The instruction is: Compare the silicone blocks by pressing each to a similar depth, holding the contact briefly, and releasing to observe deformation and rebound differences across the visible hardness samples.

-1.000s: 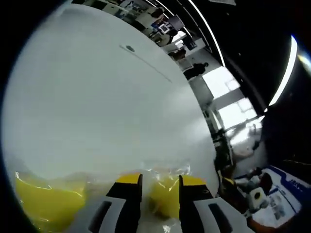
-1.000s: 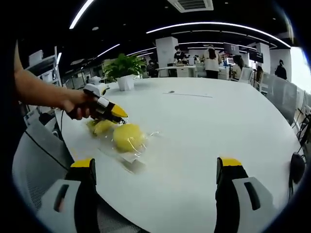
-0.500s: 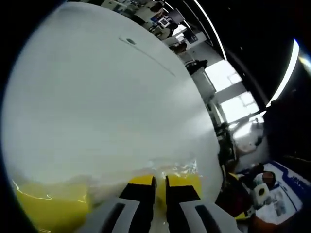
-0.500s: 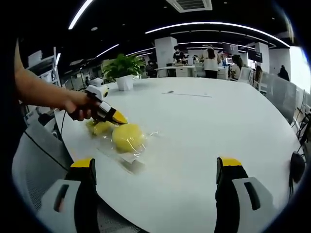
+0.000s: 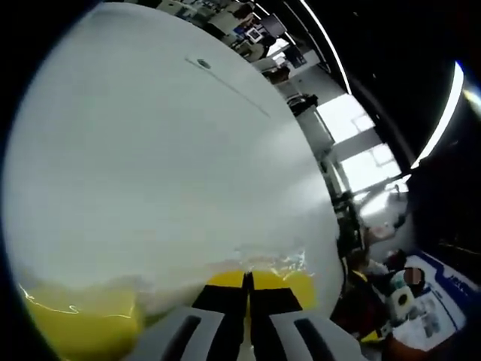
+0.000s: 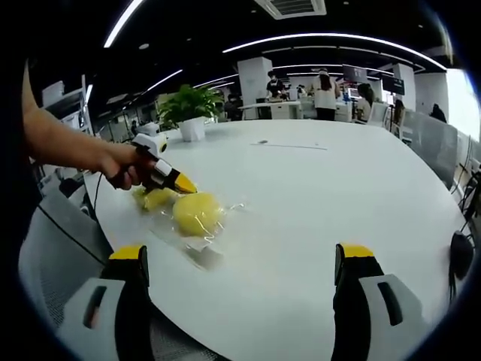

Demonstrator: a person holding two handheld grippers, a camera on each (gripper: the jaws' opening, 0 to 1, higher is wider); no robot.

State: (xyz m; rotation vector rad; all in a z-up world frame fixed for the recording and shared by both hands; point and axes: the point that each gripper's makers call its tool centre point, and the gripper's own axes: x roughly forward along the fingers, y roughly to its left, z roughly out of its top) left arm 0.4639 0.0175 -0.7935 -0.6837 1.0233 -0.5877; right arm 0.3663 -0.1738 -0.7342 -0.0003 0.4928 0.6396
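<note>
Surface [image 6: 323, 203]: a broad white round top, bare over most of its spread.
Potted plant [image 6: 189, 107]: green and leafy in a white pot, at the far edge, well apart from the blocks.
Plastic wrap [image 6: 201, 242]: clear and crinkled, lying around both blocks.
Larger silicone block [image 6: 197, 213]: yellow, rounded, near the surface's near-left edge.
Smaller silicone block [image 6: 155, 198]: yellow, just beside the larger one, directly under the left gripper's tip.
Left gripper [image 6: 183, 183]: held in a person's hand [image 6: 124, 163], its yellow tips brought together, pointing down at the blocks; whether anything is pinched between them I cannot tell.
Right gripper [image 6: 240, 259]: jaws wide apart, hanging well back from the blocks, holding nothing.
</note>
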